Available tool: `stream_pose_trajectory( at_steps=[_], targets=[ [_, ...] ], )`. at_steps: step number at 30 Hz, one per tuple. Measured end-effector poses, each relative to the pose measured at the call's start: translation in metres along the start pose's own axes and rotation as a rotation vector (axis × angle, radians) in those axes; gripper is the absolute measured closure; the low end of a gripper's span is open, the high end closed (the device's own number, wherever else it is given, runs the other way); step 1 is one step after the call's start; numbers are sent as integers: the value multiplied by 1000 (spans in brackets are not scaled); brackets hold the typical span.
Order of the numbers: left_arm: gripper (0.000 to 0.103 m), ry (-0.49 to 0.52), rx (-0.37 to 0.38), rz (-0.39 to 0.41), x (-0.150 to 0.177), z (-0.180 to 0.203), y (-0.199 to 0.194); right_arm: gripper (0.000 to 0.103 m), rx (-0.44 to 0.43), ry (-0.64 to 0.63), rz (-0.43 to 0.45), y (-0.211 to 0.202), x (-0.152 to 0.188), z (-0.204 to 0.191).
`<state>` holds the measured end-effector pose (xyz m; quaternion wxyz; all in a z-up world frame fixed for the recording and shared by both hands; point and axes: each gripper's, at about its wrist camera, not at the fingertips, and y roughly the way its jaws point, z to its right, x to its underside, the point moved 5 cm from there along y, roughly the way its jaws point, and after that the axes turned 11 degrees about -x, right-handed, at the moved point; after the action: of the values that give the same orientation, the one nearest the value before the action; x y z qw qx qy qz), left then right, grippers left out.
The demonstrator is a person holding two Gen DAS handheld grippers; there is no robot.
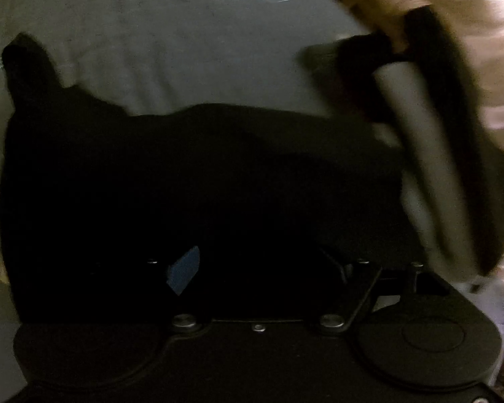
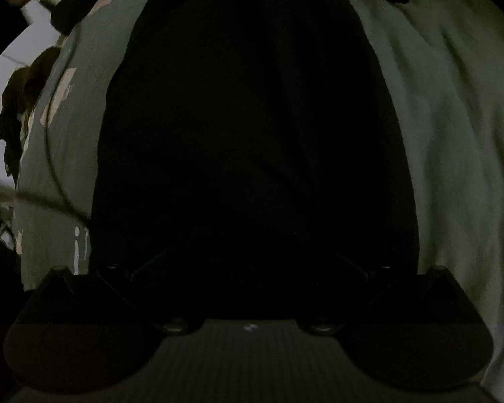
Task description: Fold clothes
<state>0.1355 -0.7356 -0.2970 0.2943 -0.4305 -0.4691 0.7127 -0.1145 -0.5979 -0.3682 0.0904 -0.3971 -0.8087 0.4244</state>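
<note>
A black garment (image 1: 191, 181) lies spread on a grey-green sheet (image 1: 171, 53) that has pink patches and pale scribbled markings. In the left wrist view, the garment fills the lower middle, with one narrow flap sticking up at the far left. The left tool (image 1: 252, 268) is nearly lost in the darkness against the cloth; I cannot tell whether it grips anything. At the right, a blurred forearm in a pale sleeve (image 1: 470, 33) crosses in front, holding the other tool's handle (image 1: 430, 174). In the right wrist view, the garment (image 2: 252, 117) fills the centre, hiding the right tool (image 2: 252, 262); its state cannot be told. Crumpled pale sheet (image 2: 453, 117) lies to the right.
</note>
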Motion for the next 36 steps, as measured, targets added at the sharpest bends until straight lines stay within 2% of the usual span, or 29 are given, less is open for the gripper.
stream_pose_trajectory(
  at_steps=[2,4,8,10,12,13,14,16,19,23,26,32,35,36],
  targets=[
    [28,26,43,6,8,25,-4,0,4,2,-8,-1,3,-2],
    [28,55,37,-7,12,46,10,0,6,-3,-17,-2,7,-4],
    [27,74,-97,-97,25,61,71,0,11,-13,-20,-1,13,-6],
    [17,90,-127,-92,28,65,89,0,14,-19,-21,0,13,-6],
    [10,116,-147,-83,28,72,92,0,17,-22,-22,2,12,-9],
    [10,128,-155,-78,28,75,92,0,16,-23,-22,3,13,-9],
    [12,134,-154,-71,27,76,86,0,16,-24,-23,3,13,-9],
    [24,128,-134,-61,28,75,71,0,11,-18,-22,3,14,-9],
    [23,99,-86,-15,37,62,31,0,-3,3,-16,1,17,-10],
    [22,74,-56,7,71,35,-14,0,-9,24,-6,-4,22,-10],
    [22,27,-63,-21,112,12,-34,0,-7,37,11,-10,24,-10],
    [22,-116,-73,-124,212,-11,-50,0,19,24,69,-35,24,-12],
    [21,-132,-118,-189,252,-11,-29,0,54,7,93,-46,20,-12],
    [19,-112,-127,-182,257,-8,-24,0,67,-2,94,-45,18,-12]
  ],
)
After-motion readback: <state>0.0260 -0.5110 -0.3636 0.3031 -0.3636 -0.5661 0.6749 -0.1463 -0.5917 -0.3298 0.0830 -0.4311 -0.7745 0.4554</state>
